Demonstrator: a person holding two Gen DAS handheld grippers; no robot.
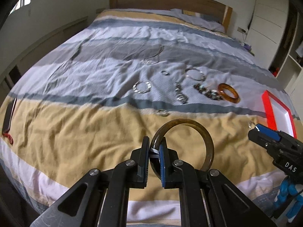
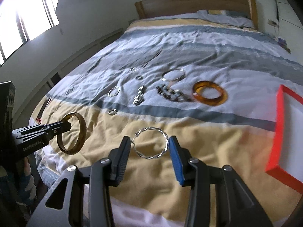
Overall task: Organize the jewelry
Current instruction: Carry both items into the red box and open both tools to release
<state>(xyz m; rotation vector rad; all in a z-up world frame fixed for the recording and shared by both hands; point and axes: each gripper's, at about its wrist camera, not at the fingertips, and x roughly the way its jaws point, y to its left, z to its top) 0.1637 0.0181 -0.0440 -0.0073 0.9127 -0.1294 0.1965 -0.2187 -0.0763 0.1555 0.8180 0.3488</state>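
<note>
My left gripper (image 1: 154, 152) is shut on a brown translucent bangle (image 1: 206, 138) and holds it upright above the bed; it also shows in the right wrist view (image 2: 80, 132). My right gripper (image 2: 149, 145) is open, its fingers on either side of a twisted silver hoop (image 2: 151, 143) lying on the yellow stripe. An amber bangle (image 2: 209, 93), a dark bead bracelet (image 2: 172, 94), a thin silver bangle (image 2: 173, 75), a silver chain (image 2: 139, 95) and small rings lie further back on the bedspread.
A red-rimmed white tray (image 2: 278, 132) sits at the right on the bed, also in the left wrist view (image 1: 268, 109). A dark flat case (image 1: 8, 116) lies at the bed's left edge. A wooden headboard (image 2: 189, 1) stands far back.
</note>
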